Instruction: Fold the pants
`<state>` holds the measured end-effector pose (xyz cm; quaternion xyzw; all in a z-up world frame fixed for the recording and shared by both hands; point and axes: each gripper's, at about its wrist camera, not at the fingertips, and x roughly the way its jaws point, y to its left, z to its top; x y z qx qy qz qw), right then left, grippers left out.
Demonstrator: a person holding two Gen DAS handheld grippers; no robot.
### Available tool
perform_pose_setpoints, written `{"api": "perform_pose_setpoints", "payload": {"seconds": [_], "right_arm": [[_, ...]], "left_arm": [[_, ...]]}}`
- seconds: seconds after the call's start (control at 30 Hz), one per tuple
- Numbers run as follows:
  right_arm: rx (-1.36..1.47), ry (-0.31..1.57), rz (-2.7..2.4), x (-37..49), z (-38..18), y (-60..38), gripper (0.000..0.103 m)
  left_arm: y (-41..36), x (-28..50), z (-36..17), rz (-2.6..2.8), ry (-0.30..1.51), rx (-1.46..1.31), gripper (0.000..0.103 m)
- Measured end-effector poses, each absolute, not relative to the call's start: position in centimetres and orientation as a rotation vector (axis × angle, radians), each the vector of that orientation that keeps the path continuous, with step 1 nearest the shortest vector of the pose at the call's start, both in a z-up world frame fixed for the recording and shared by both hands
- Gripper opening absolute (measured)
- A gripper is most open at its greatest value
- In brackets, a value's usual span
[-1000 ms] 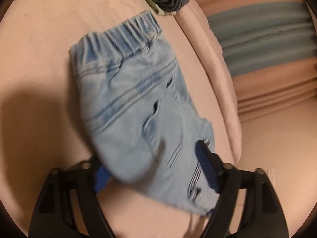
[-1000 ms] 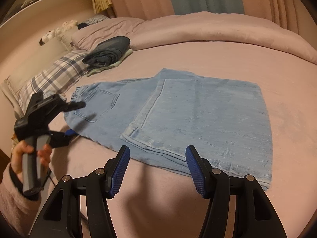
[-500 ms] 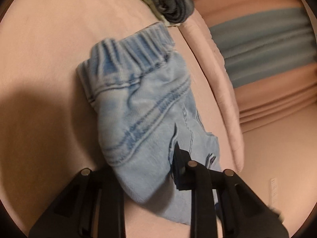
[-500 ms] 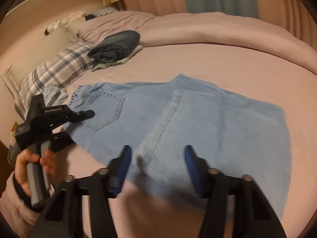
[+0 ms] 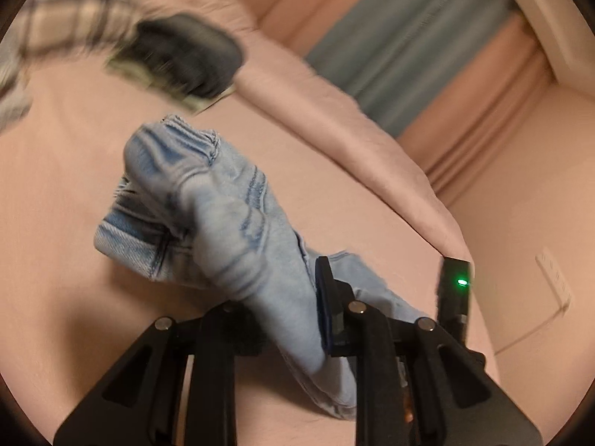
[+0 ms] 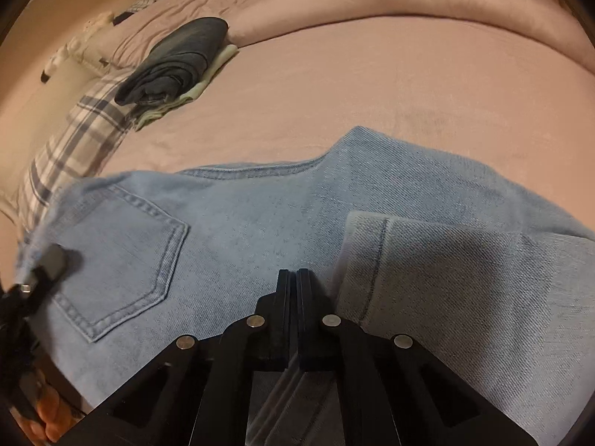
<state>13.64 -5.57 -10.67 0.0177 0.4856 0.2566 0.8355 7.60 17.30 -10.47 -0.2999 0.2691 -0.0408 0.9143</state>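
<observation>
Light blue jeans (image 6: 260,230) lie on the pink bed (image 6: 372,85), back pocket up, with one leg folded over at the right. My right gripper (image 6: 293,275) is shut, its pads pressed together on the near edge of the denim, just left of the folded leg's hem. My left gripper (image 5: 282,297) is closing on the elastic waistband end of the jeans (image 5: 230,230). Denim is bunched and lifted between its pads, and its left finger is hidden behind the cloth. In the right wrist view the left gripper (image 6: 52,260) grips the pants' left end.
A stack of folded dark clothes (image 6: 178,59) sits at the back left beside a plaid pillow (image 6: 74,141). A rolled pink duvet (image 6: 372,11) runs along the far side. A person's hand (image 6: 44,420) holds the left gripper. Curtains (image 5: 409,48) hang behind.
The left gripper shut on the waistband end, rolled and rose, bunching the denim. The right gripper came down toward the near edge of the jeans and shut there.
</observation>
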Motion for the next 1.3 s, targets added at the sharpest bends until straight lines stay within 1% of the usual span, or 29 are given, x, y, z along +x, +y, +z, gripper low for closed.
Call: {"api": "perform_pose_setpoints", "payload": {"seconds": [0.13, 0.2, 0.3, 0.43, 0.53, 0.57, 0.63, 0.73, 0.77, 0.8, 0.87, 0.9, 0.93, 1.07, 1.1, 1.13, 1.17, 1.2, 1.23, 1.3], "right_arm": [[0.135, 1.044, 0.571, 12.5, -9.8, -7.2, 0.000], [0.105, 1.020, 0.579, 10.8, -9.5, -7.3, 0.000], [0.043, 1.031, 0.570, 10.0, -10.9, -6.6, 0.000], [0.179, 1.085, 0.604, 9.5, -10.3, -8.3, 0.000], [0.151, 1.056, 0.639, 6.2, -9.5, -8.9, 0.000], [0.130, 1.077, 0.666, 5.1, -10.3, -8.9, 0.000], [0.117, 1.056, 0.688, 4.3, -10.9, -9.2, 0.000], [0.280, 1.053, 0.714, 4.0, -10.4, -11.6, 0.000], [0.367, 1.011, 0.717, 3.7, -9.7, -13.5, 0.000], [0.413, 0.983, 0.701, 3.6, -9.4, -14.8, 0.003], [0.569, 0.927, 0.633, 3.4, -9.0, -19.1, 0.022], [0.647, 0.914, 0.613, 3.3, -9.2, -20.8, 0.043], [0.765, 0.897, 0.605, 3.2, -9.6, -23.0, 0.056], [1.104, 0.830, 0.660, 2.6, -11.4, -27.8, 0.057], [1.163, 0.817, 0.668, 2.4, -11.8, -28.5, 0.060], [1.252, 0.797, 0.695, 2.1, -12.5, -29.3, 0.065], [1.321, 0.781, 0.717, 1.9, -12.9, -29.5, 0.066], [1.385, 0.765, 0.729, 1.7, -13.5, -29.8, 0.068], [1.445, 0.755, 0.736, 1.5, -14.1, -30.2, 0.070], [1.444, 0.784, 0.713, 1.4, -14.5, -30.2, 0.072]], "left_arm": [[15.3, 7.6, -8.4, -0.115, 0.521, -0.521, 0.021], [14.3, 7.3, -7.9, -0.130, 0.515, -0.479, 0.021], [12.7, 7.6, -7.5, -0.154, 0.524, -0.448, 0.021], [11.2, 7.5, -6.4, -0.170, 0.512, -0.387, 0.021], [10.0, 8.0, -6.1, -0.185, 0.517, -0.345, 0.021], [9.5, 8.2, -6.1, -0.194, 0.525, -0.338, 0.021], [8.6, 8.5, -6.3, -0.215, 0.538, -0.323, 0.021], [7.0, 8.4, -6.0, -0.245, 0.534, -0.248, 0.021], [6.4, 8.4, -5.8, -0.259, 0.535, -0.223, 0.021], [5.9, 8.3, -5.9, -0.270, 0.539, -0.202, 0.021], [4.8, 8.3, -6.3, -0.292, 0.554, -0.157, 0.021], [4.3, 8.4, -6.7, -0.306, 0.564, -0.137, 0.021], [3.7, 8.5, -7.0, -0.320, 0.577, -0.111, 0.021], [0.3, 9.1, -9.1, -0.365, 0.652, 0.025, 0.025], [-0.5, 9.2, -9.8, -0.380, 0.674, 0.056, 0.030], [-1.3, 9.5, -10.5, -0.395, 0.702, 0.082, 0.033], [-2.0, 9.8, -11.4, -0.402, 0.742, 0.107, 0.037], [-2.6, 10.1, -12.2, -0.405, 0.782, 0.129, 0.044], [-3.0, 10.4, -12.9, -0.406, 0.815, 0.148, 0.047], [-3.3, 10.2, -13.6, -0.396, 0.814, 0.190, 0.050]]}}
